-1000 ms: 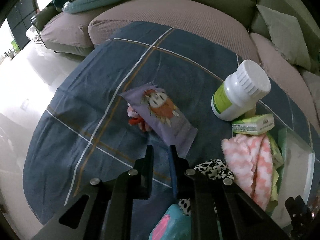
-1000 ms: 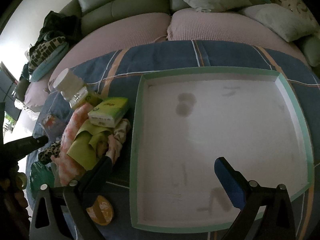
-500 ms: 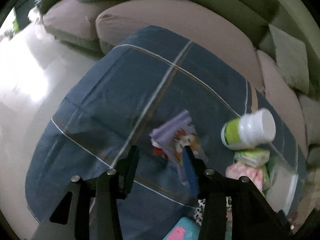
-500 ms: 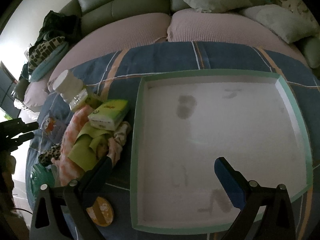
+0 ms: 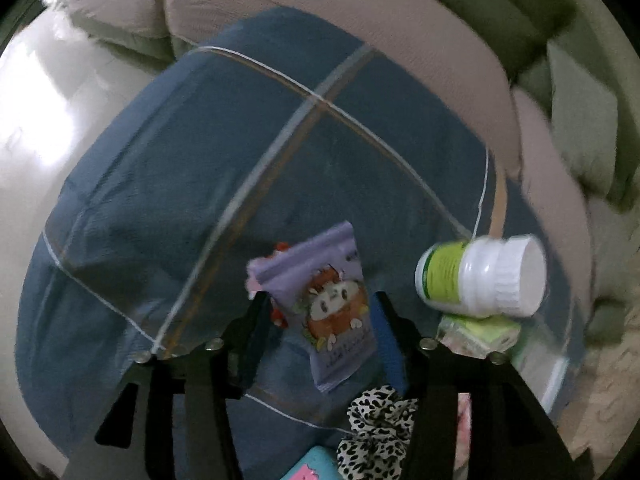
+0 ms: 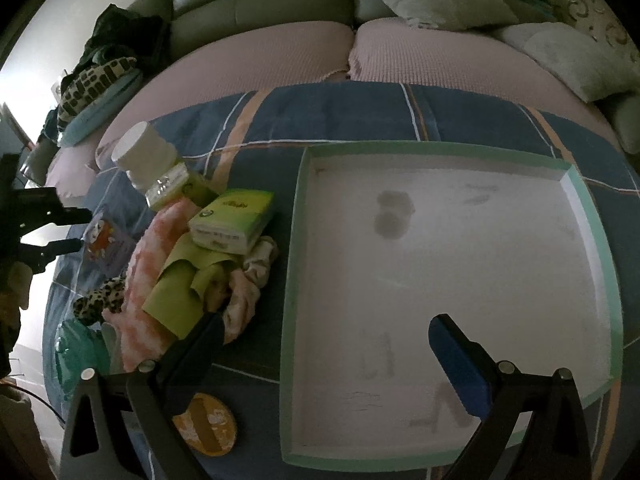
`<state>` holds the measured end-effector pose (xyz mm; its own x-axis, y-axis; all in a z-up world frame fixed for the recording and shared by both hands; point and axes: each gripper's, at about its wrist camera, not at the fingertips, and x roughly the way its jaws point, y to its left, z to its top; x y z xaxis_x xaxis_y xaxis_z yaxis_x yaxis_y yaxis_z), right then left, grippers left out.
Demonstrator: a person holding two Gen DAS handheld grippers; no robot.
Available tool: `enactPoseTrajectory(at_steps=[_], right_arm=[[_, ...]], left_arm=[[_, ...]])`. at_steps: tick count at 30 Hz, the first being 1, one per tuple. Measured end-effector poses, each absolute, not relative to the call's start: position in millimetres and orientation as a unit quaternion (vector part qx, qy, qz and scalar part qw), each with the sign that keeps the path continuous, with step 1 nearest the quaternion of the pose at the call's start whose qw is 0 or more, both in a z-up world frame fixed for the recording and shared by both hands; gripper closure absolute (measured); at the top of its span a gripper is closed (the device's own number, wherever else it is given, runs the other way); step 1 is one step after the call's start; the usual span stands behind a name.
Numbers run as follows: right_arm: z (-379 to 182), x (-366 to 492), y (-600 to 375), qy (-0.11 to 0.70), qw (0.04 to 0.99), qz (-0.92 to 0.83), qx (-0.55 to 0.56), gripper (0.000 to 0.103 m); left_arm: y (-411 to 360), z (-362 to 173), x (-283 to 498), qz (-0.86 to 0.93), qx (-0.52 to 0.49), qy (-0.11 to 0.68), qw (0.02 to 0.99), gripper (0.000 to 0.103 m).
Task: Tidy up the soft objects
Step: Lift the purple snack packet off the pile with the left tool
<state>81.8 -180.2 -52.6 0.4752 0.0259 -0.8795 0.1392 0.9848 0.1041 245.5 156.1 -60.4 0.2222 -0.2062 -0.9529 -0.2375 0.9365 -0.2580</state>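
Purple pouch (image 5: 320, 312) lay on the blue table (image 5: 200, 184) in the left wrist view, now between the fingers of the left gripper (image 5: 320, 312), which had spread wide from nearly closed a second ago; a grasp looked imminent; in the right wrist view, the right gripper (image 6: 324, 340) hung released over the empty tray (image 6: 296, 240), unchanged.

A purple snack pouch (image 5: 320, 304) with a cartoon face lies flat on the blue plaid cloth (image 5: 200, 168). Beside it sit a leopard-print scrunchie (image 5: 376, 428), a pink-and-white towel (image 6: 140, 264) under a green cloth (image 6: 180, 292), and a tissue pack (image 6: 232, 220).
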Motion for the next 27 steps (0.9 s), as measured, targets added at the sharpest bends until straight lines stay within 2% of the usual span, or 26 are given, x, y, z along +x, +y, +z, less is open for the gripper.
enactPoseTrajectory(at_steps=[1, 4, 8, 18, 25, 27], right_arm=[[-52.6, 80.7, -180.8, 0.511, 0.855, -0.034, 0.082, 0.000], [-53.2, 79.7, -185.1, 0.511, 0.855, -0.038, 0.086, 0.000], [-53.1, 79.1, -189.4, 0.510, 0.854, -0.038, 0.095, 0.000], [-49.2, 77.2, -199.5, 0.503, 0.856, -0.037, 0.112, 0.000], [-45.3, 76.1, -208.9, 0.498, 0.857, -0.042, 0.128, 0.000], [-43.9, 75.6, -209.7, 0.495, 0.858, -0.040, 0.131, 0.000]], left_arm=[[150.1, -63.3, 250.6, 0.013, -0.162, 0.630, 0.759, 0.036], [126.7, -71.0, 262.2, 0.028, -0.095, 0.651, 0.752, 0.035], [106.7, -76.8, 277.6, 0.048, -0.068, 0.668, 0.740, 0.031], [74.3, -94.8, 299.2, 0.119, -0.008, 0.673, 0.730, 0.031], [69.9, -84.6, 280.8, 0.112, -0.001, 0.664, 0.739, 0.053], [75.0, -77.9, 271.0, 0.100, 0.001, 0.659, 0.746, 0.054]])
